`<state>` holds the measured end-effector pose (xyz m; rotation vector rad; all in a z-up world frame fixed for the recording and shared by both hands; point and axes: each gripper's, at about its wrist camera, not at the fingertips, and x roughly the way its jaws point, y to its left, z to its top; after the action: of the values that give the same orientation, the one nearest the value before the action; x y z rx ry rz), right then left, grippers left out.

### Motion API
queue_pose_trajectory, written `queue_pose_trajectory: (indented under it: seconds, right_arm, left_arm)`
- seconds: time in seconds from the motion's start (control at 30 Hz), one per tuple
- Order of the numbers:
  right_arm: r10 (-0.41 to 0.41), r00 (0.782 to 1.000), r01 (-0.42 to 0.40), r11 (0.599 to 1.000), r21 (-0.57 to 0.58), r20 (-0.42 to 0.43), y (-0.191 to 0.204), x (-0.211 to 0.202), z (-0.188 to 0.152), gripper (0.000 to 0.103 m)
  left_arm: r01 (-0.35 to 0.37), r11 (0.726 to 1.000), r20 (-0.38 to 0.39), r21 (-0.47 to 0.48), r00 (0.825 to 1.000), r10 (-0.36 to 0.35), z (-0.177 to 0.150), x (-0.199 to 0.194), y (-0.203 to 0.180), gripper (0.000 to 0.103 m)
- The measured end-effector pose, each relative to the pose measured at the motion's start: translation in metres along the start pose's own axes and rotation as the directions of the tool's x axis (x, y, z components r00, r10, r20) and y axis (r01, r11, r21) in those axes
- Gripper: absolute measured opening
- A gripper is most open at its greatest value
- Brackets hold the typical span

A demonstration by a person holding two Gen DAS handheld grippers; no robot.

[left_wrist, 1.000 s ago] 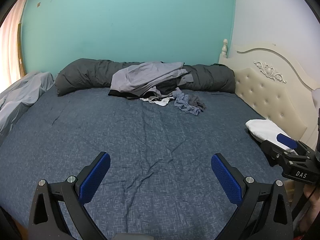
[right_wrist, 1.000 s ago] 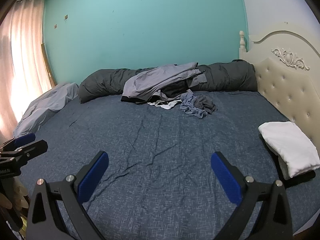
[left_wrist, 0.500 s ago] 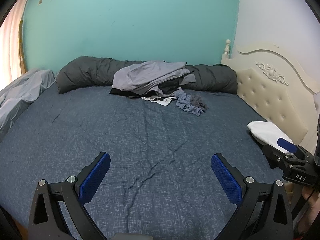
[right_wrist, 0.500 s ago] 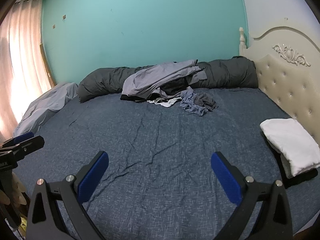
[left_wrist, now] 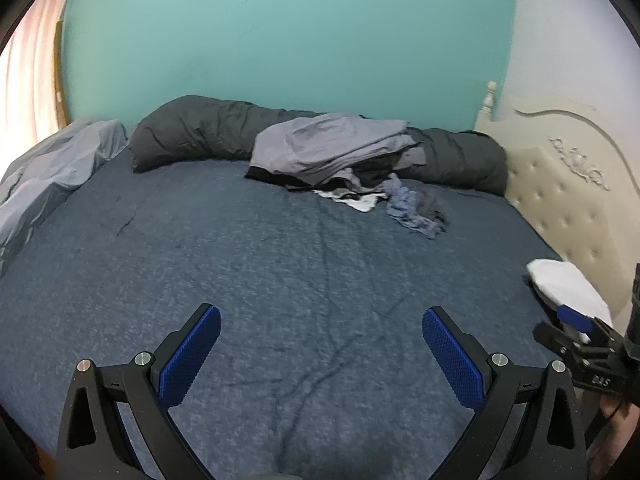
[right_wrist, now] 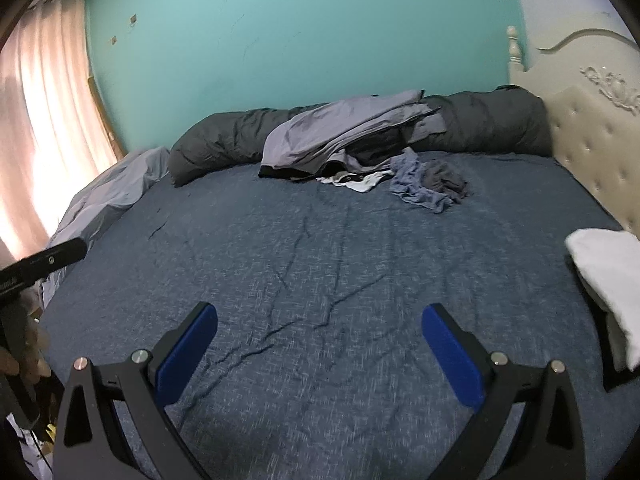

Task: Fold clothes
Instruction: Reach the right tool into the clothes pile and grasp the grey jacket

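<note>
Your left gripper (left_wrist: 321, 354) and right gripper (right_wrist: 319, 350) hang spread and empty; the rumpled heap of grey, white and blue clothes (right_wrist: 372, 152) lies well ahead, upper centre of frame, stretching sideways, slightly nearer your right.

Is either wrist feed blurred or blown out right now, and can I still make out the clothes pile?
Left wrist: soft motion blur, pile readable. Right wrist: curtain blown out at left, blur along the near bed, pile clear. Fisheye bends both.

Dim, blurred; curtain (right_wrist: 36, 120) glows left
</note>
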<state>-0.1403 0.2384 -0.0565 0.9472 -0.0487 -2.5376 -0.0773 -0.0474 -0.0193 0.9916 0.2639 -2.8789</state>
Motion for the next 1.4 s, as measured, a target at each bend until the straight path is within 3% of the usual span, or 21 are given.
queue_pose_trajectory:
  seconds: [0.4, 0.57, 0.67, 0.9, 1.3, 1.4]
  right_arm:
    - [0.015, 1.0, -0.016, 0.999, -0.049, -0.019, -0.014, 0.099, 0.05, 0.103]
    - [0.024, 0.999, -0.026, 0.997, -0.071, -0.029, -0.023, 0.169, 0.07, 0.101]
    - [0.032, 0.998, -0.036, 0.994, -0.103, -0.048, -0.024, 0.217, 0.081, 0.09]
    - [0.034, 0.996, -0.049, 0.98, -0.192, -0.082, -0.016, 0.312, 0.115, 0.089]
    - [0.08, 0.988, -0.11, 0.967, -0.23, -0.135, -0.002, 0.416, 0.177, 0.09]
    - [0.082, 0.984, -0.119, 0.965, -0.236, -0.161, 0.0, 0.443, 0.195, 0.096]
  left_arm:
    - [-0.028, 0.999, -0.012, -0.037, 1.0, 0.028, 0.04, 0.09, 0.027, 0.103]
    - [-0.043, 0.998, -0.011, -0.044, 0.999, 0.042, 0.054, 0.146, 0.036, 0.103]
    - [-0.043, 0.998, -0.012, -0.044, 0.999, 0.043, 0.063, 0.186, 0.043, 0.103]
    - [-0.05, 0.997, -0.021, -0.063, 0.999, 0.049, 0.086, 0.268, 0.073, 0.103]
    - [-0.076, 0.992, -0.115, -0.105, 0.991, 0.064, 0.119, 0.338, 0.111, 0.103]
    - [-0.086, 0.988, -0.133, -0.128, 0.989, 0.069, 0.128, 0.353, 0.122, 0.103]
